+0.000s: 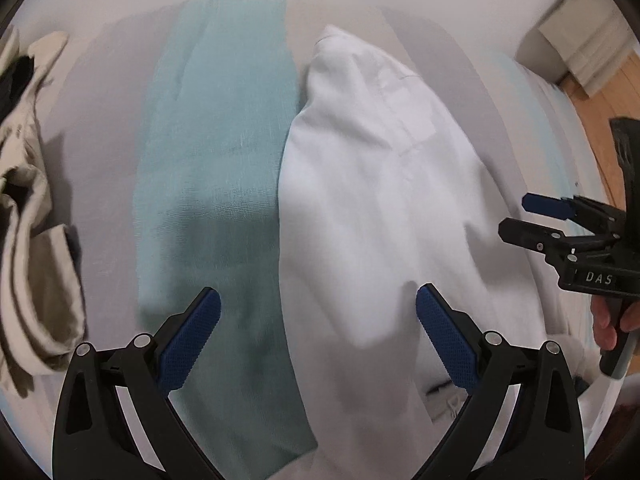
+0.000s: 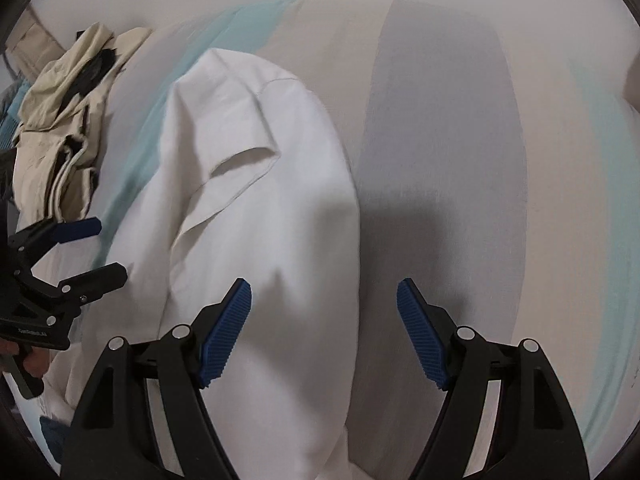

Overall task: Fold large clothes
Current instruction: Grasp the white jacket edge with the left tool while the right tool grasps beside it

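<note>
Shirt: white shirt [image 1: 372, 184] half-folded on the striped bed [image 2: 440, 120].
Claws: left claw [image 1: 318, 336] and right claw [image 2: 324, 330] both gape empty, flanking it, likely for the next fold.

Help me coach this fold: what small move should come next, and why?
Probably lower both tools onto the white garment's near edge and close. The left tool and right tool both stand open and empty above it, one at each side.
</note>
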`<state>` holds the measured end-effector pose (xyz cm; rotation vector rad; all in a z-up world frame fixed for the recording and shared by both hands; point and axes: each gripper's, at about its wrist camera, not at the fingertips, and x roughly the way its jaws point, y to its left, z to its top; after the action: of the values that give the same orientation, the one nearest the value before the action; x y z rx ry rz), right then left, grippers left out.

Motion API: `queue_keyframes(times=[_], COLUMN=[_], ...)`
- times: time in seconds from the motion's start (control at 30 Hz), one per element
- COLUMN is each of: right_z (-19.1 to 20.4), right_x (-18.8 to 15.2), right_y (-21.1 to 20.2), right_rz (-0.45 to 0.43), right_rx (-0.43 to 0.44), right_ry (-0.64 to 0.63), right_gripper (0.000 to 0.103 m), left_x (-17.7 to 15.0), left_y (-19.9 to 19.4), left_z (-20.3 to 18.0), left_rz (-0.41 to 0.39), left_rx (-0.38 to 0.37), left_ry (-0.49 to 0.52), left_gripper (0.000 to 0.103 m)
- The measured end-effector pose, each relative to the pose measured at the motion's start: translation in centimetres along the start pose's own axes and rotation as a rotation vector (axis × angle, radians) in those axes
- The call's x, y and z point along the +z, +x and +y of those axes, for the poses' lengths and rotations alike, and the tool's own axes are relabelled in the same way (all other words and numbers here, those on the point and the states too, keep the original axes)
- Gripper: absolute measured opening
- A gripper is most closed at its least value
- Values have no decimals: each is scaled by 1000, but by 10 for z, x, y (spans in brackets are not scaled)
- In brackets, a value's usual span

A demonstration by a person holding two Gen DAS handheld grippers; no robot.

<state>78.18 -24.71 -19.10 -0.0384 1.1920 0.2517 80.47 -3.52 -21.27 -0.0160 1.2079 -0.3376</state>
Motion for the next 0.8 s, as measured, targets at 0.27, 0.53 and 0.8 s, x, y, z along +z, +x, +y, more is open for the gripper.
queue_keyframes(times=[0.27, 0.53, 0.8], right_z=[1, -4, -5], right_x=[16, 24, 24], right_y=[21, 41, 58], right_rz=[36, 54, 72], right_rx=[19, 31, 60], right_ry=[4, 48, 103], right_gripper=[68, 63, 41], left_x=[6, 2, 0], left_y=[30, 35, 28], left_z=[8, 17, 27], left_rz=[32, 10, 13], left_rx=[12, -11, 10], left_ry=[-5, -39, -31], left_gripper=[96, 93, 55])
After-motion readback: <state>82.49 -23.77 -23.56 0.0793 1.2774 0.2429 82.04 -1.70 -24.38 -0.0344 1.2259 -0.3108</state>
